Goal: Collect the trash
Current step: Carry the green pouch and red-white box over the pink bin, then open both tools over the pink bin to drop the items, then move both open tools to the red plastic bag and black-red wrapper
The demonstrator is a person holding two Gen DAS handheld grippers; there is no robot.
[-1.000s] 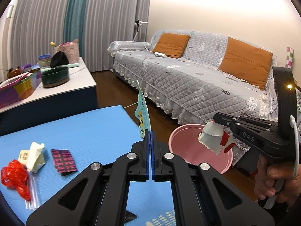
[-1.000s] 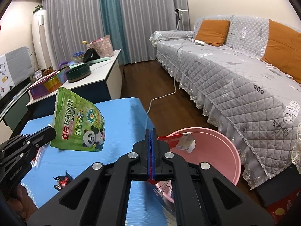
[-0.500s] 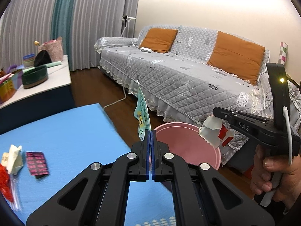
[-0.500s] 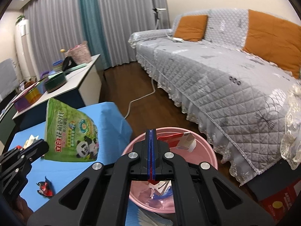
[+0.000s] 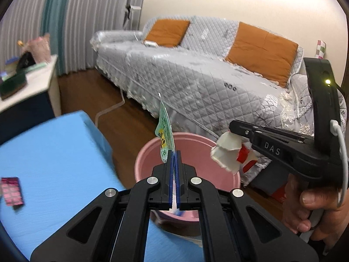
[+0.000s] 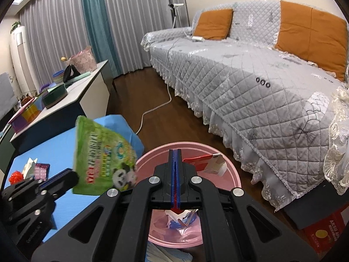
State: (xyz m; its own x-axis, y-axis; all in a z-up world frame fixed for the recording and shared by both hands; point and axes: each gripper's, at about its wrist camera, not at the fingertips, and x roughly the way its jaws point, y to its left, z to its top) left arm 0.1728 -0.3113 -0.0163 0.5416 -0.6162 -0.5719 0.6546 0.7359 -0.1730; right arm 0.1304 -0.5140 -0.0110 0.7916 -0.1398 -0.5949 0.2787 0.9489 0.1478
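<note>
My left gripper holds a green snack bag by its edge above the near rim of the pink bin; its jaws are opening, with the bag still between the pads. The right wrist view shows that bag blurred at the left gripper's tip. My right gripper grips a torn red-and-white carton over the bin, its jaws opening too. From the left wrist, the carton hangs from the right gripper. The bin holds several scraps.
On the blue table lie a pink-and-black wrapper, a white tissue and a red bag. A grey sofa stands close behind the bin. A white side table, a floor cable and a red box are nearby.
Both grippers moved toward the pink bin and dipped, each carrying its piece. The bin now sits closer under the tips. The green bag has swung nearer the bin and blurs.
</note>
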